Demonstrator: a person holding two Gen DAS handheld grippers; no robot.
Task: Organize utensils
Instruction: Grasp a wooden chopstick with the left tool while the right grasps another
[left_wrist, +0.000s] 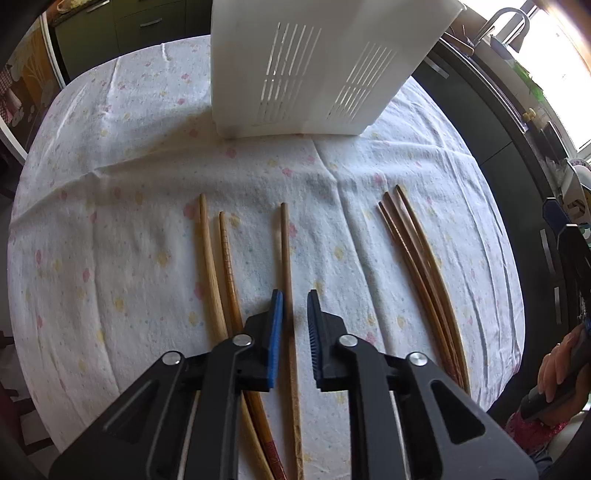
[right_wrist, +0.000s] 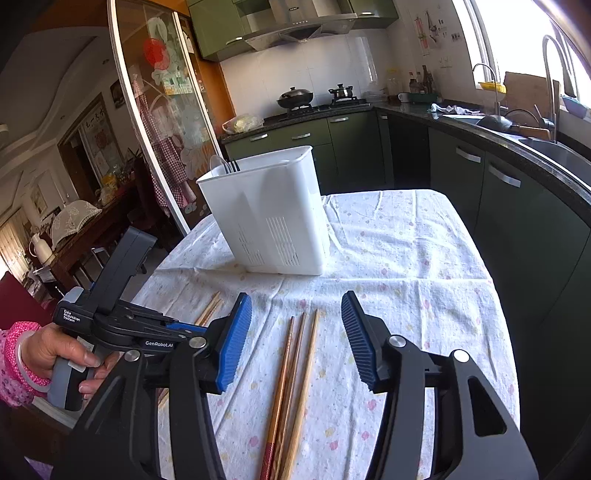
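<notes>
Over the floral cloth my left gripper (left_wrist: 295, 295) points down, its blue pads a narrow gap apart. A brown chopstick (left_wrist: 285, 251) lies in that gap, close to the left pad and clear of the right pad. Two paler chopsticks (left_wrist: 218, 266) lie just to its left. A set of three chopsticks (left_wrist: 417, 251) (right_wrist: 291, 369) lies to the right, under my right gripper (right_wrist: 295, 306), which is open wide above them and holds nothing. The white slotted utensil holder (left_wrist: 306, 66) (right_wrist: 269, 214) stands upright behind them, with a spoon and a fork (right_wrist: 225, 166) in it.
The table's cloth (right_wrist: 406, 258) ends near dark green cabinets (right_wrist: 517, 206) on the right. A glass sliding door (right_wrist: 159, 129) stands at the left. A hand (right_wrist: 55, 354) holds the left gripper's handle; another hand (left_wrist: 557, 365) holds the right one.
</notes>
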